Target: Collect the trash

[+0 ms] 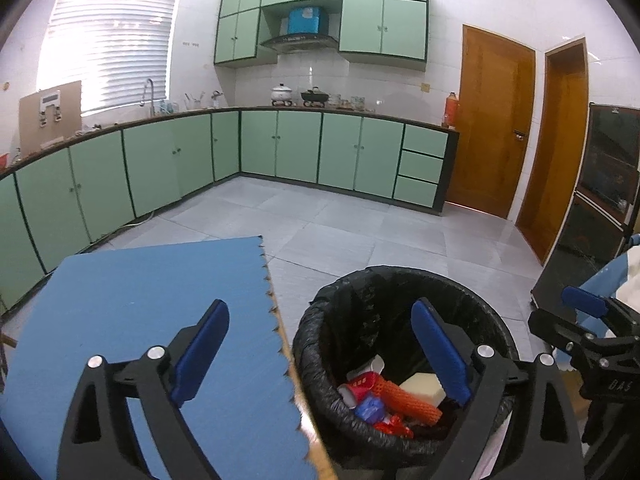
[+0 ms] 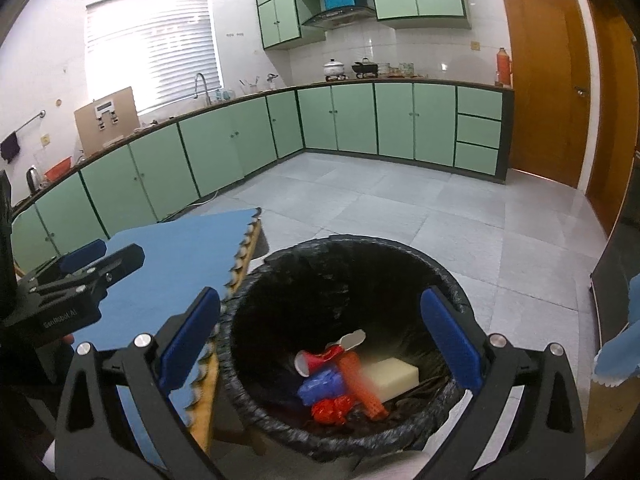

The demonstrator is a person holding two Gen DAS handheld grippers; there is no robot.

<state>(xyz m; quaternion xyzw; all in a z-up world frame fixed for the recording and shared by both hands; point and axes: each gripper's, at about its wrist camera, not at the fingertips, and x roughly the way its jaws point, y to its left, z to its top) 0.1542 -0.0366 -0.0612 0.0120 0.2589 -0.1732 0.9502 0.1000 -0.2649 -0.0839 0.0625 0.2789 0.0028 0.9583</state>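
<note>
Both tongs, left [image 1: 320,354] & right [image 2: 330,340], spread, empty, over trash bin [image 2: 448,276] w/ rubbish

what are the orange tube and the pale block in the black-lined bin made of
Orange perforated tube: looks like foam or plastic netting, matte, with a regular grid of holes. Pale cream rectangular block: probably foam or sponge, with a dull surface and soft edges. Neither is certain.

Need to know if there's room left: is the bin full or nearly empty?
Mostly empty: the bin holds only a few pieces at the bottom, among them a pale block and an orange mesh tube.
</note>
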